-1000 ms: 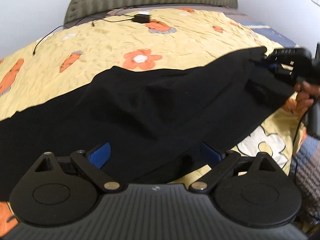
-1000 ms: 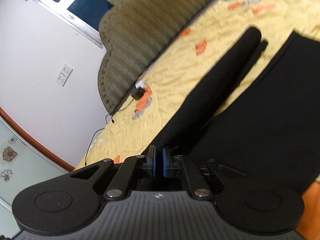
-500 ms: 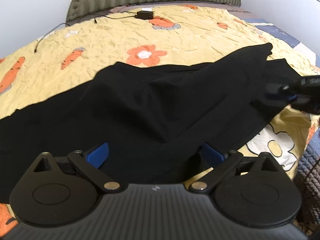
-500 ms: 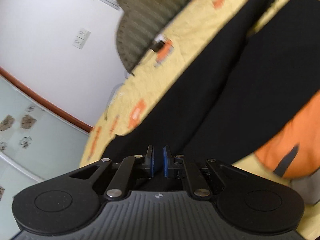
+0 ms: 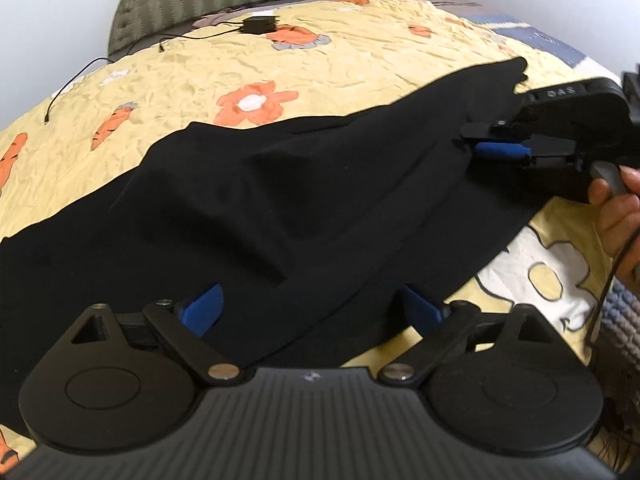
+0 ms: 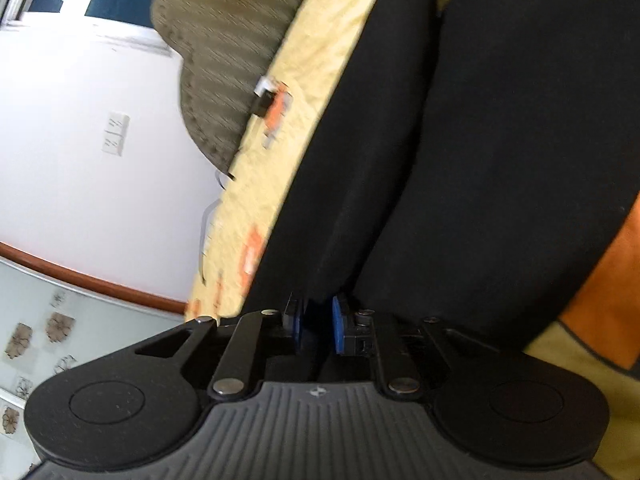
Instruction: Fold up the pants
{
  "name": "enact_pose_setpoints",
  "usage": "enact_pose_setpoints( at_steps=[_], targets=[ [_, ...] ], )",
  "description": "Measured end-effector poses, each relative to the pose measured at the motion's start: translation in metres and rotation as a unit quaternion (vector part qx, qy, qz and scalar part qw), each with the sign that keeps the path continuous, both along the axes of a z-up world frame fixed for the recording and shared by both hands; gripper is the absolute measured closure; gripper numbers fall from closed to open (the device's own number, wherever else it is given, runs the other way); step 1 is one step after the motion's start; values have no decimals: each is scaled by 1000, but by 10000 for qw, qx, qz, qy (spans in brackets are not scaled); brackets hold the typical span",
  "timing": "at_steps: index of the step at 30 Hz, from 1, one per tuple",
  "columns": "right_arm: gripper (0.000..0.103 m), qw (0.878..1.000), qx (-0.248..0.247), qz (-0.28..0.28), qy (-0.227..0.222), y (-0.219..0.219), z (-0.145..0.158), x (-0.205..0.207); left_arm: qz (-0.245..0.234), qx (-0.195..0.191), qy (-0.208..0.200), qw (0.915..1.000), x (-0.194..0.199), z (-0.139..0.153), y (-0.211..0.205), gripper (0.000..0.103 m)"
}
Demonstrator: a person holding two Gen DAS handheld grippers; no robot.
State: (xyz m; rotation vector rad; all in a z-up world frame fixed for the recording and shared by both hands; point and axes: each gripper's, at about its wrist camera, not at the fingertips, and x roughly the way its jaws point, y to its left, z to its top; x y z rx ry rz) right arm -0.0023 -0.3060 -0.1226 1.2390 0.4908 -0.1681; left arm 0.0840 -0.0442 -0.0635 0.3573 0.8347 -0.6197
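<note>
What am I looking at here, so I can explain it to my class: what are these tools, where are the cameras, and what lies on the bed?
No robot here: a person holds a two-fingered gripper in each hand, each with a camera looking along its fingers. One picture comes from the left gripper, the other from the right gripper; the left view also shows the person's right hand. Black pants lie spread on a yellow flowered bedspread. The left jaws stand wide and have just been closing a little, with pants cloth between them, not pinched. The right jaws have just been opening and stand narrowly apart around a fold; whether they pinch it is unclear.
</note>
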Motion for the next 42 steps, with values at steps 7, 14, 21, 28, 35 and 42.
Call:
enact_pose_setpoints(
  at_steps=[7, 14, 21, 28, 35, 42],
  targets=[
    [99, 9989, -434, -46, -153, 10, 16, -23, -25, -139, 95, 9999, 1, 5, 5, 53],
    [99, 9974, -713, 62, -56, 25, 32, -45, -274, -172, 101, 9994, -12, 7, 16, 78],
    [99, 9968, -727, -10, 342, 21, 18, -48, -352, -175, 143, 9991, -14, 7, 20, 74],
    [98, 9955, -930, -29, 202, -6, 33, -71, -644, -622, 97, 9959, -28, 34, 22, 23],
    [97, 9752, -1842, -1153, 421, -98, 59, -78, -73, -1310, 481, 9902, -1, 41, -26, 22],
    [97, 9820, -1459, -822, 875, -160, 40, -31, 98, -781, 371, 9962, 3, 15, -88, 21]
  ],
)
